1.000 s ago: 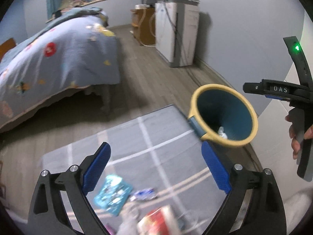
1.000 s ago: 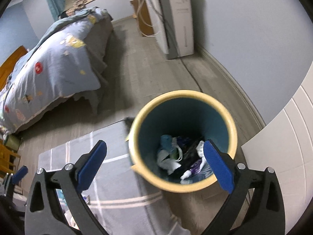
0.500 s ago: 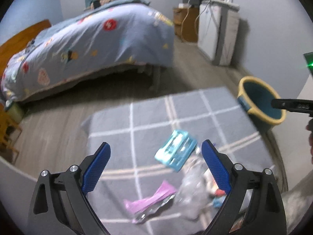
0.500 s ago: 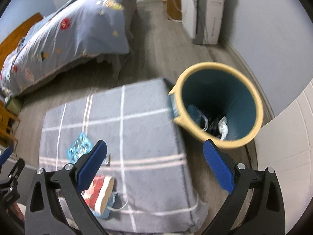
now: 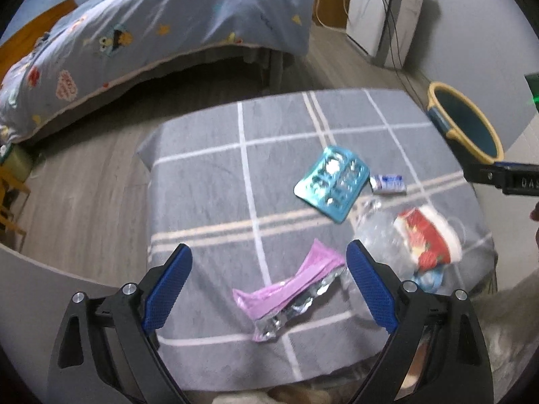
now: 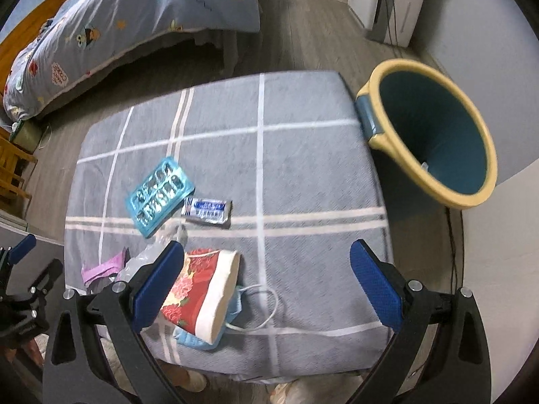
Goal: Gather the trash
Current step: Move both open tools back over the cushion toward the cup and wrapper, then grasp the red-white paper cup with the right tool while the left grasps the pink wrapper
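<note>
Both the left gripper (image 5: 266, 289) and the right gripper (image 6: 266, 284) hover wide open and empty above the grey checked cloth (image 6: 303, 175), where a teal blister pack (image 6: 160, 197), pink wrapper (image 5: 291, 284) and red paper cup (image 6: 202, 294) lie, the yellow-rimmed bin (image 6: 434, 134) standing just beside its right edge.

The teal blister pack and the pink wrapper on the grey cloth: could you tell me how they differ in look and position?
The teal blister pack is a flat, stiff-looking rectangle with rows of pockets; the pink wrapper is long, crumpled and torn open, showing silver foil inside. The blister pack lies farther out, beside a small white and blue sachet; the wrapper lies nearer, between the open left gripper's fingers. Both rest on the grey checked cloth, neither held.
</note>
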`<state>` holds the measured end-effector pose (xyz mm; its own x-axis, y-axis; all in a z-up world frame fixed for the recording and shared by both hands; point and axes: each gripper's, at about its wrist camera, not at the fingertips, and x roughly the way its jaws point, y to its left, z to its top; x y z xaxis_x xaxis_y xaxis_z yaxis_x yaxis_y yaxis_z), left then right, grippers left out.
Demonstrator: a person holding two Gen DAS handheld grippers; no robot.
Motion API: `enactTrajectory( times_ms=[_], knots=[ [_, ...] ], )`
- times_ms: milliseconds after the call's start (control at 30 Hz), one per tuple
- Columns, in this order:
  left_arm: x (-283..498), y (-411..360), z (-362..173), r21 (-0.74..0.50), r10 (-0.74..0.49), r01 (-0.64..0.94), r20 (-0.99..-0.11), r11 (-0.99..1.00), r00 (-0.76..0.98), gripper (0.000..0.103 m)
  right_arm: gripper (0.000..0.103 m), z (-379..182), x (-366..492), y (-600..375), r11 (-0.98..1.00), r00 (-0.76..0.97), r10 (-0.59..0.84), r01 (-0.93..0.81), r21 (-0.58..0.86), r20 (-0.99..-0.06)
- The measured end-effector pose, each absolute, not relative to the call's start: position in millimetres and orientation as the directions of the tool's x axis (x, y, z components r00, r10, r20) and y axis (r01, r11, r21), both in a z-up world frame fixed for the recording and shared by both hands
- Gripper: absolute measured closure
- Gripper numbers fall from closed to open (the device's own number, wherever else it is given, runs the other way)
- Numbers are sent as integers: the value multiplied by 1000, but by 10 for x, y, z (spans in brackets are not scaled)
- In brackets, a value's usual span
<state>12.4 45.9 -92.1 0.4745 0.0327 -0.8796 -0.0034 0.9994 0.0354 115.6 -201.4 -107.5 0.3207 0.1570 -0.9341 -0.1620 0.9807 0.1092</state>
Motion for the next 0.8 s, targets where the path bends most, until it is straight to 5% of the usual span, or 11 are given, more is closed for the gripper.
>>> enactTrajectory(
  times_ms=[167,333,800],
  knots=[
    [130,486,-1030,18,15,2,-903,1000,430,15,15,-1158,1154,-1940,979,294,152,-178,102,-944],
    [152,443,-1179,13,0,34,-930,999,369,35,44,-1332,1135,-1839,967,205,196,-205,154,-959],
    [212,152,-1625,125,80,177,-967,976,242,44,59,-1643,1091,-1661,951,84,221,-239,195,-972]
  ],
)
